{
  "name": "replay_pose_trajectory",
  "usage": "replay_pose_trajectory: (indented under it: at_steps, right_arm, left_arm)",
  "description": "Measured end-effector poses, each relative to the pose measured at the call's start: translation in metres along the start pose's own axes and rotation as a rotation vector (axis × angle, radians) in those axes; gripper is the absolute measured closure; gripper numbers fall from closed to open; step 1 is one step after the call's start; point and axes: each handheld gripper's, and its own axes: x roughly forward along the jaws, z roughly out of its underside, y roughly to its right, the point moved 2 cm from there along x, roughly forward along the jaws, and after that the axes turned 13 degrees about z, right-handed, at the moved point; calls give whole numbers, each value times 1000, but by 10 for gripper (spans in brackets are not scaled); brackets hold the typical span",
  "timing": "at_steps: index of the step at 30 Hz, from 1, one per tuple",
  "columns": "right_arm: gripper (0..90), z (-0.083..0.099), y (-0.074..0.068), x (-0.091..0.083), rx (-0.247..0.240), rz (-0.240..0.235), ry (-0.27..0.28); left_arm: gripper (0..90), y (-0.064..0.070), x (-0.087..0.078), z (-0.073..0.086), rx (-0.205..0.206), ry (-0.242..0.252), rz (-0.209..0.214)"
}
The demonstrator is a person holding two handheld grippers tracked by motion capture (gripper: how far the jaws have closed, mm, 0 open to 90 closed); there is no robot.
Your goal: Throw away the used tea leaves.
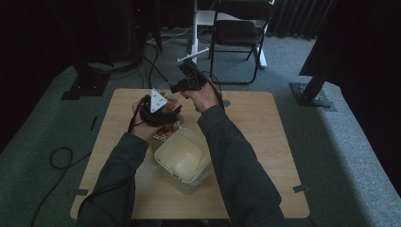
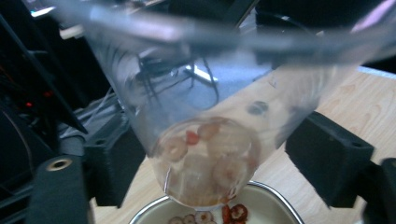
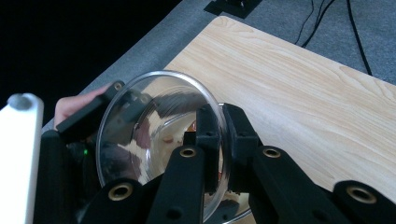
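Left gripper (image 2: 205, 158) clamps clear cup (image 2: 210, 116), tilted over metal bowl (image 2: 280, 205) just beneath. Right gripper (image 3: 219, 135) pinches cup rim; dried fruit (image 2: 205, 163) inside.

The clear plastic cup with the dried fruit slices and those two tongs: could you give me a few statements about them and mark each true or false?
1. The left tongs grip the clear cup from both sides. True.
2. The cup holds only water. False: dried fruit slices, pale and red, lie at its bottom.
3. A metal bowl sits under the cup with slices in it. True.
4. The right tongs are spread wide, far from the cup. False: their jaws stand close together on the cup's rim.
5. The white tub stands on the floor. False: it stands on the wooden table, between the person's forearms.
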Motion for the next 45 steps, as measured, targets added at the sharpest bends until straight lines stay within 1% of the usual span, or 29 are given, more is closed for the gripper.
replay_pose_trajectory:
  at_steps: [1,2,3,4,5,7,9,11,16,18,20,21,23,26,27,28,29,31,32,33,34,36,38,39,40,42,45]
  right_arm:
    - [860,0,0,1,1,4,-7]
    - [860,0,0,1,1,4,-7]
    - [858,1,2,2,4,6,-13]
    - [857,1,3,2,11,3,-13]
    - [857,2,4,3,14,-1,-13]
    - [859,2,5,4,36,-15,-16]
    - [860,2,6,6,49,-20,-27]
    - [860,2,5,7,52,-19,-33]
    - [859,3,5,9,57,-21,-36]
    - [857,3,4,9,45,-9,-28]
    - [853,3,3,8,15,29,-17]
    - [848,3,2,7,3,49,-12]
    - [820,4,1,6,-17,62,-4]
    - [748,5,1,4,-30,62,14]
    - [708,5,2,3,-34,59,23]
    - [645,5,2,2,-51,57,41]
    - [591,6,1,-1,-71,67,57]
    - [558,8,2,-4,-86,86,80]
    - [540,9,3,-6,-93,92,93]
    - [524,11,5,-10,-101,91,116]
    - [510,12,7,-12,-106,89,139]
    - [494,16,10,-17,-106,87,170]
    - [488,20,17,-23,-99,118,216]
    - [487,22,20,-26,-85,115,228]
    - [487,24,23,-28,-76,116,243]
    - [488,28,29,-30,-66,124,249]
    - [488,38,40,-31,-72,149,243]
  left_arm:
    - [266,0,0,0,-2,4,-1]
    - [266,-1,-1,0,-3,4,-2]
    - [337,-1,-1,0,-3,5,-10]
    - [341,-2,-2,1,-6,6,-1]
    - [345,-2,-1,1,1,0,-4]
    - [340,-2,0,2,3,5,-8]
    - [313,-2,4,4,1,1,-13]
    - [312,-3,4,5,-2,0,-11]
    - [355,-3,6,6,7,-4,-21]
    - [366,-2,6,6,14,-8,-24]
    - [399,-2,5,6,21,-5,-22]
    - [413,-1,5,6,21,-2,-28]
    - [423,-2,4,6,14,6,-23]
    - [424,-3,3,6,11,10,-23]
    - [424,-4,2,6,11,10,-24]
    - [422,-6,1,6,5,11,-24]
    - [420,-7,0,7,3,12,-27]
    - [417,-10,-1,8,1,9,-31]
    - [416,-12,-2,10,6,-2,-36]
    - [414,-13,-3,11,8,-2,-41]
    - [412,-14,-3,11,12,-5,-46]
    - [410,-15,-4,14,22,-18,-56]
    - [410,-19,-6,16,8,-18,-59]
    - [410,-20,-6,18,-1,-12,-66]
    - [409,-22,-7,19,-3,-18,-70]
    - [409,-25,-10,22,-5,-25,-78]
    - [406,-30,-14,26,-14,-29,-93]
